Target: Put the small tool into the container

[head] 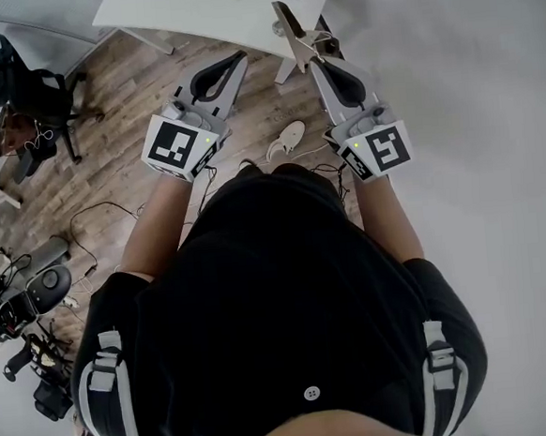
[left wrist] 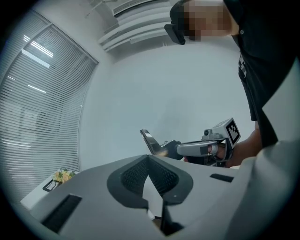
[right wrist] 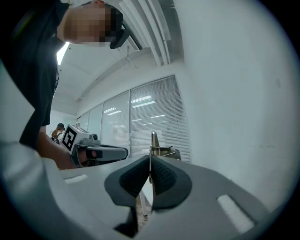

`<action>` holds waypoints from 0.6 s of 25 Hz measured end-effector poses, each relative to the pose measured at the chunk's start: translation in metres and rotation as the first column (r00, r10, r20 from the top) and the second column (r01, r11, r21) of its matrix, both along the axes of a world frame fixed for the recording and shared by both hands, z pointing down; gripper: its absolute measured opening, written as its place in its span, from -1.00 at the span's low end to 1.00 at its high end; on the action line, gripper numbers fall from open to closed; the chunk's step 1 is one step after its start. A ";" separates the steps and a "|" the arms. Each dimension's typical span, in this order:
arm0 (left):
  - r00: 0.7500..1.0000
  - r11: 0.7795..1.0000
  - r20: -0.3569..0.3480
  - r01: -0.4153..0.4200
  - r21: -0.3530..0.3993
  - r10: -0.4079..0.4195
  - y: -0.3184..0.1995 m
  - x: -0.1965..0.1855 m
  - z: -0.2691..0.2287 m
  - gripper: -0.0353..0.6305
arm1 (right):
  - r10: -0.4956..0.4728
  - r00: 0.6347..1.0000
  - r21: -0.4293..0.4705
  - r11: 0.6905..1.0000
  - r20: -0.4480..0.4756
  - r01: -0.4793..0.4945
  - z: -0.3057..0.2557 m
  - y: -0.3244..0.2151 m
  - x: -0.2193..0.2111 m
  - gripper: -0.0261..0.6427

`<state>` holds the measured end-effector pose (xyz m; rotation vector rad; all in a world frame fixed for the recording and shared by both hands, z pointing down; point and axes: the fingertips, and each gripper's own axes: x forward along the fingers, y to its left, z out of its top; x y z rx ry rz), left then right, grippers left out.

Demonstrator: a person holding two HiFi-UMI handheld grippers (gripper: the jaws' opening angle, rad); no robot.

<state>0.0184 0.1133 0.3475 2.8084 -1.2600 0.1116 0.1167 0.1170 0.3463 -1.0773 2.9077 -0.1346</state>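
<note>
Risks, left to right. Left gripper (head: 238, 59): jaws pressed together on nothing, pads meeting at the tips, held in the air over the wooden floor (head: 128, 167). No hazard from it as it stands, but clenched like that it can't steady anything.

Right gripper (head: 317, 60): clamped on the small tool (head: 290, 28), a thin metal piece pinched edge-on between the pads, with a good length sticking out past the tips. Both grippers point up and away from the body, near the edge of the white table (head: 210, 10).

Container: not in any view, so I can't tell where the drop goes.

Main failure I'd expect: the tool pivots or slides in that narrow pinch on the way to the container. It's smooth metal with a small contact patch and a long overhang. If it slips here, it lands on the floor among the shoe (head: 286, 140) and cables (head: 99, 215), not on the table.

Second: protruding end clips the table edge or container rim and gets levered out.

Third: jaws open before the tool is over the opening.
</note>
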 end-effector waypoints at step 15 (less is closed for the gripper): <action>0.998 0.998 0.018 0.055 -0.010 -0.055 -0.101 0.004 -0.009 -0.87 | -0.050 0.999 0.007 0.999 0.005 0.050 -0.012 -0.109 0.008 -0.87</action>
